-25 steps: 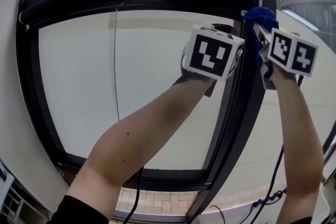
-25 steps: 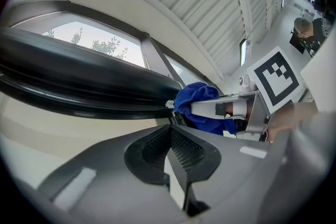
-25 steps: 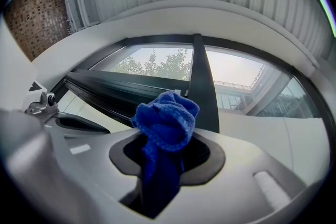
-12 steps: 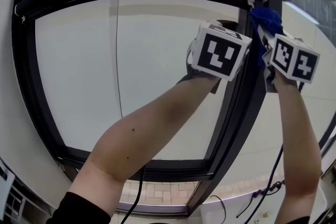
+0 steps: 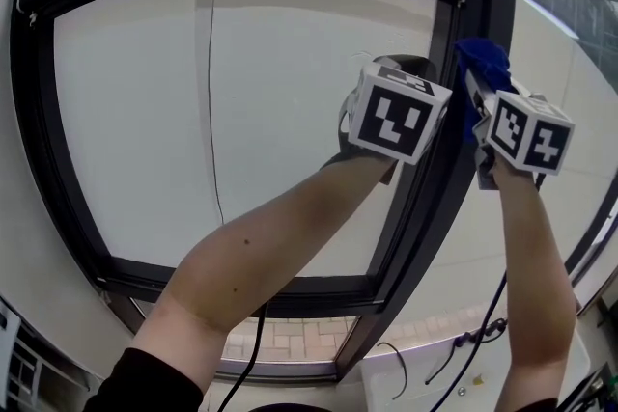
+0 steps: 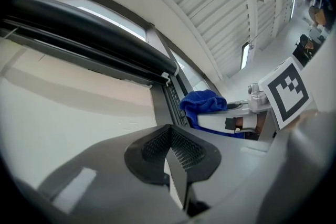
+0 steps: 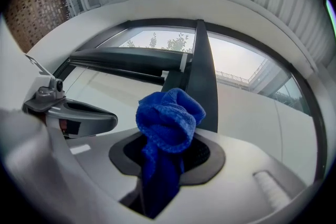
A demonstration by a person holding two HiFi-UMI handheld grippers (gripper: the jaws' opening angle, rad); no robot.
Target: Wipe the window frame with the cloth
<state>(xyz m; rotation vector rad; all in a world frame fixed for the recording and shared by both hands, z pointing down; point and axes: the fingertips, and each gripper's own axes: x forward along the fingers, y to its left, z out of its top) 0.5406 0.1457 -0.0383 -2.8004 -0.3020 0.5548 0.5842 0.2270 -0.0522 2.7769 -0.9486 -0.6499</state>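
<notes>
Risks first:
1. The right gripper (image 7: 168, 157) is clamped on only the lower tail of the blue cloth (image 7: 169, 123). The rest is a loose wad bulging out past the jaw tips. Judgement: drag along the window frame (image 7: 202, 71) could pull the tail out, and the cloth drops.
2. If the wad rolls sideways off the tips, bare jaw plastic rubs the black frame instead of the cloth. That means no cleaning and possible scuffs.
3. A white clip (image 7: 181, 63) sits ahead of the tips and slightly left, at the top of the frame's upright. Terry loops could snag there on an upward stroke.
4. The left gripper (image 6: 170, 149) is clenched on nothing, pads meeting. It is just left of the right gripper, on the other side of the upright and facing the pane (image 5: 290, 111). Judgement: a wide stroke could knock the 2 tools together.

Position: the cloth is between the right jaws and sticks forward of them. The frame's upright is directly ahead of the wad, running away from the tips. In the head view the wad overlaps the upright's right edge near its top. Actual contact can't be confirmed from any view. From the left gripper, the cloth is ahead and to its right.
</notes>
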